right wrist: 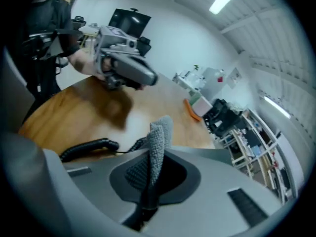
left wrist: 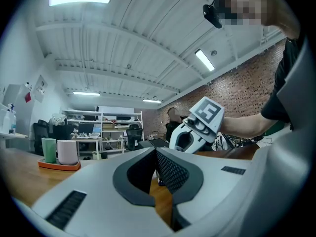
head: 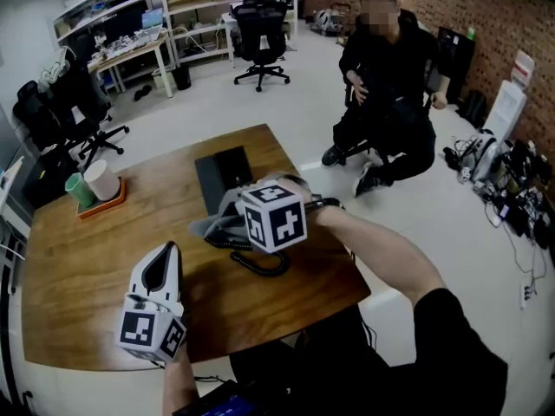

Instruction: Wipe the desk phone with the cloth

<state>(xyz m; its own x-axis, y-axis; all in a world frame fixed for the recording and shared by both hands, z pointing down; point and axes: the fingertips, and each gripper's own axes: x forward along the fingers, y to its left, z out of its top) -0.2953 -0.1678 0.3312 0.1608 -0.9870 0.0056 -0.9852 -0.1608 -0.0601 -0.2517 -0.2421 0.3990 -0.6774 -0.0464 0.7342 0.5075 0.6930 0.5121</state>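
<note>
My right tool (right wrist: 148,174) grips the cloth (right wrist: 159,135) at the phone (right wrist: 89,148); my left tool (left wrist: 154,154), clenched empty, is over the table (head: 87,267).

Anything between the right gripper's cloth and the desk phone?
Nothing visible does. The right gripper is shut on the grey knitted cloth; the black corded desk phone lies directly beyond it on the wooden table.
</note>
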